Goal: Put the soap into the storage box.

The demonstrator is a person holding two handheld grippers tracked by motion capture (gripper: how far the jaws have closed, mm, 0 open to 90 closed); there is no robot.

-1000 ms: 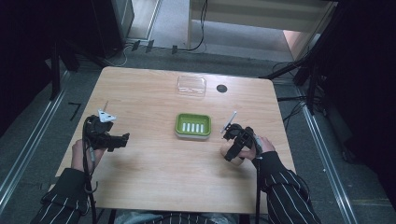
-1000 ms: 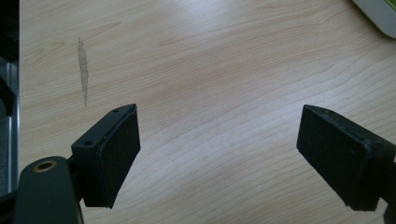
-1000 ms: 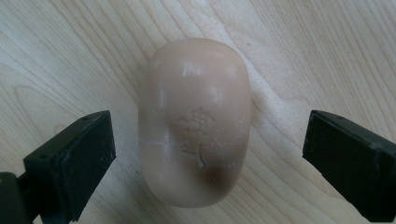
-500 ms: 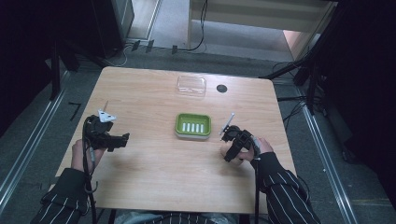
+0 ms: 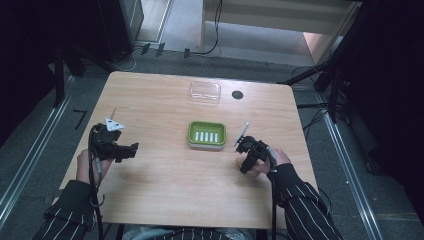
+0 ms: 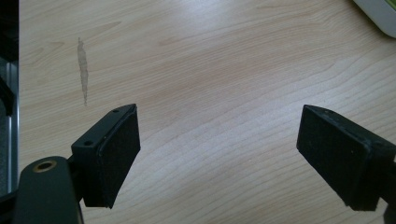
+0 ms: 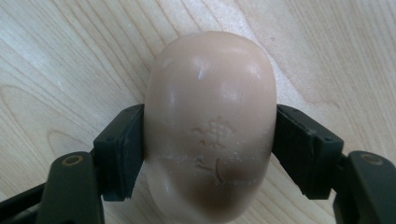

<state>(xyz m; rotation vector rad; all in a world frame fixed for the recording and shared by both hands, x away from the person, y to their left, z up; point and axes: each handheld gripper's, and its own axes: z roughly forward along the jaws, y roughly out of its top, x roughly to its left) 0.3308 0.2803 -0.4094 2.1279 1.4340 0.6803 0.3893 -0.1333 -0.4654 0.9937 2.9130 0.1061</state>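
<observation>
Closing in since a moment ago, the right gripper (image 7: 208, 140) is now squeezing the soap (image 7: 208, 126) on the table (image 5: 165, 195) beside the green dish (image 5: 207, 135), so keeping that squeeze gentle and lifting straight up is looking wise, while the left gripper (image 6: 233, 158) is resting wide apart.
</observation>
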